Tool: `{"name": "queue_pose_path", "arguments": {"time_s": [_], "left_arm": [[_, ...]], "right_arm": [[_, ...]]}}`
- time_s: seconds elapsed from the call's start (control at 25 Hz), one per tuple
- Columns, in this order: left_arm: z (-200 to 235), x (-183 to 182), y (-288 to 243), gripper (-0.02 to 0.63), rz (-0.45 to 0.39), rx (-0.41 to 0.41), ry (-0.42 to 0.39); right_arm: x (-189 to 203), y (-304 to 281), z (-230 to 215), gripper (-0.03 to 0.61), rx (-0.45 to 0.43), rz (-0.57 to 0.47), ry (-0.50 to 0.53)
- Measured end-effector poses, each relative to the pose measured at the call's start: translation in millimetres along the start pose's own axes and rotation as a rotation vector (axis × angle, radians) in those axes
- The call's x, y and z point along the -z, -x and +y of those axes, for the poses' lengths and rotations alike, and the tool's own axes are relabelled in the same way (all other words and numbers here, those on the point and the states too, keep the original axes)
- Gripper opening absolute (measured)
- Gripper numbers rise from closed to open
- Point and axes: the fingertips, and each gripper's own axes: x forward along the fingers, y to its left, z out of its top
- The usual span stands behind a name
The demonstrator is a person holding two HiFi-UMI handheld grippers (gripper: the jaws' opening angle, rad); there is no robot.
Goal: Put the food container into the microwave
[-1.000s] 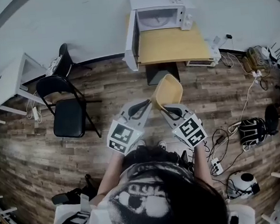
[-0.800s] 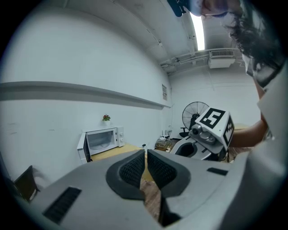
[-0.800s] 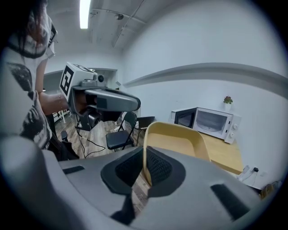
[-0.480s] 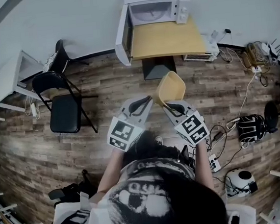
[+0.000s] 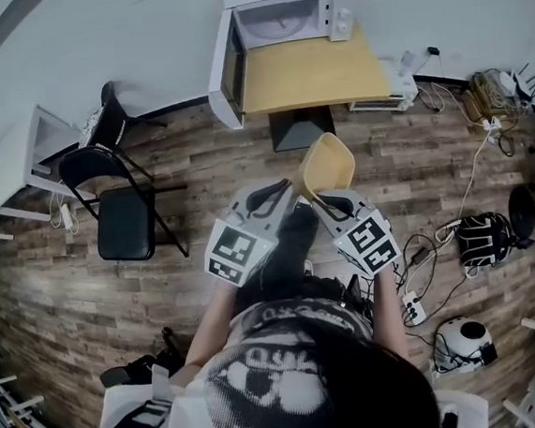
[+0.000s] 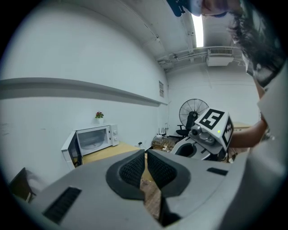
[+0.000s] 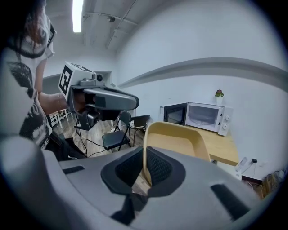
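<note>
A tan, open-topped food container (image 5: 328,167) (image 7: 177,141) hangs in the air over the wooden floor, its near wall pinched between the jaws of my right gripper (image 5: 324,202) (image 7: 145,168). My left gripper (image 5: 281,192) (image 6: 146,168) floats just left of it, shut with nothing between its pads. The white microwave (image 5: 282,23) (image 6: 92,139) (image 7: 202,117) stands at the far end of a wooden table (image 5: 315,74), its door (image 5: 220,70) swung wide open to the left, the cavity showing a glass plate.
A black folding chair (image 5: 128,210) stands to the left on the floor, a white desk (image 5: 18,165) beyond it. Cables, a power strip (image 5: 414,309) and a helmet (image 5: 463,342) lie at the right. A fan (image 6: 191,113) stands in the left gripper view.
Both grippers and the container have come closer to the table; the microwave and table now sit lower and larger in the head view, with the chair shifted left.
</note>
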Motion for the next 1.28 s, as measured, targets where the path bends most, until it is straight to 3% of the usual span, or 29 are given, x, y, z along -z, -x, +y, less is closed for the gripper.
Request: {"name": "queue_pose_path", "arguments": {"time_s": [0.4, 0.88, 1.28], "left_arm": [[31.9, -12.3, -78.2, 0.015, -0.024, 0.068, -0.007], [152.2, -42.9, -160.9, 0.015, -0.04, 0.016, 0.014], [200.6, -48.5, -222.6, 0.015, -0.033, 0.076, 0.025]], "right_arm": [[-0.9, -18.1, -78.9, 0.025, 0.054, 0.03, -0.015], [-54.4, -84.5, -196.0, 0.025, 0.055, 0.049, 0.023], [-66.0, -121.7, -262.0, 0.025, 0.085, 0.08, -0.005]]}}
